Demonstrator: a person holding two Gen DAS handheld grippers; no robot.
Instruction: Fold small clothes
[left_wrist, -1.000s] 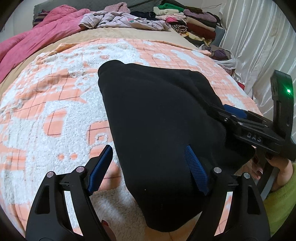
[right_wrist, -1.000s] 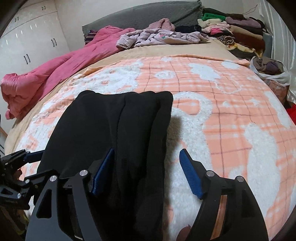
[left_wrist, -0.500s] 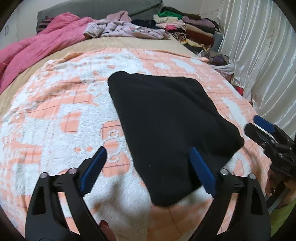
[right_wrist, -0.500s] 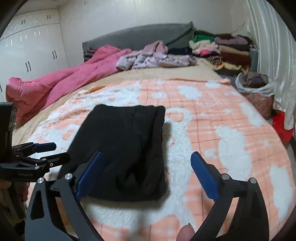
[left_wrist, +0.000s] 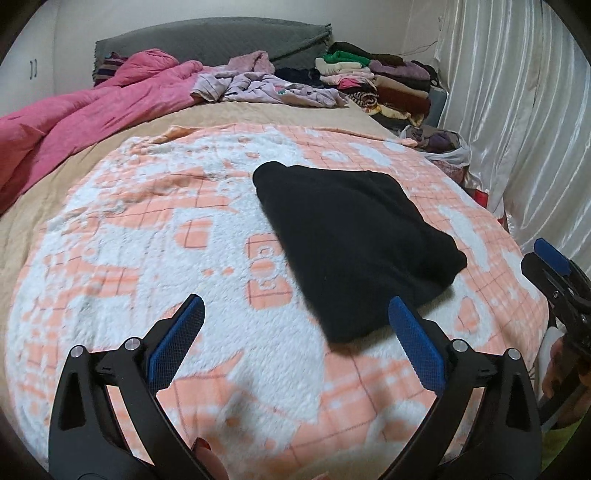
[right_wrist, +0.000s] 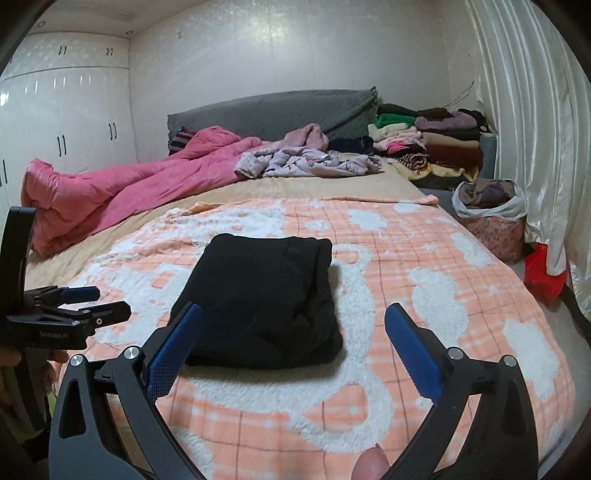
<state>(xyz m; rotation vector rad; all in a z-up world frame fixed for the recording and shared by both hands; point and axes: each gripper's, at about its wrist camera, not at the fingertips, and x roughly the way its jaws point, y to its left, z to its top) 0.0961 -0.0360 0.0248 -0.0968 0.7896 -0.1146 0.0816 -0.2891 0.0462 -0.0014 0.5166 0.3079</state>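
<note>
while jaws gape, unfolded clothes (right_wrist: 306, 164) lie beyond.

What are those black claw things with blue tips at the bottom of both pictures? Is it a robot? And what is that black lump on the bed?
It is not a robot. A person holds one grabbing tool in each hand, and each tool has a small camera looking out along its two fingers. So one picture is taken from the left gripper and the other from the right gripper. The blue parts are soft pads on the fingers. In each picture you can also spot the other tool at the edge.

The black lump is a folded garment lying on an orange and white blanket on the bed. Both tools are open and hold nothing. At the far end lie a pink quilt, some unfolded clothes and a stack of folded ones.
</note>
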